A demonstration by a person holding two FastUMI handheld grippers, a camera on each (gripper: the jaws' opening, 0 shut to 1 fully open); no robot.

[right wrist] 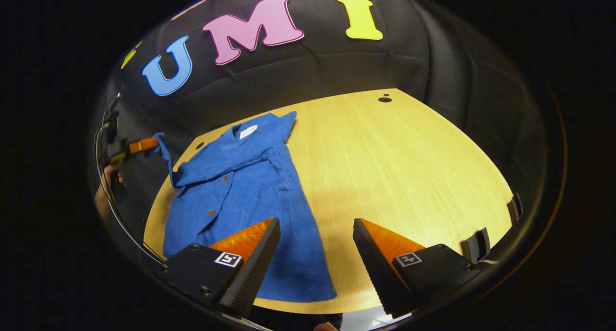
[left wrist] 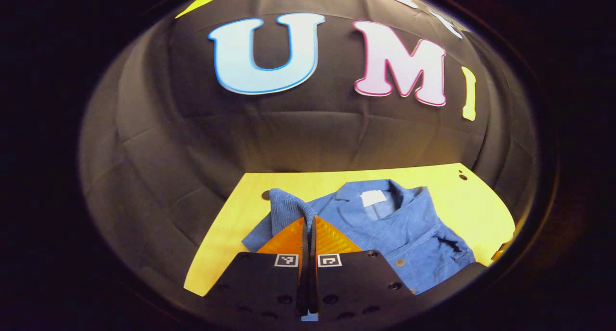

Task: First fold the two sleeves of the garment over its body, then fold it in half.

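Note:
A blue button-up shirt lies front up on the yellow wooden table, collar toward the booth wall. In the left gripper view my left gripper is shut on the cuff of one sleeve, which is lifted above the table's left edge beside the shirt body. The right gripper view shows that same left gripper far off, holding the sleeve up and stretched away from the body. My right gripper hovers open over the shirt's lower hem, with nothing between its fingers.
Bare tabletop spreads to the right of the shirt. Small dark holes mark the far corner. Two black clips sit on the table's right edge. A hand shows behind the far gripper. The black cloth wall closes off the back.

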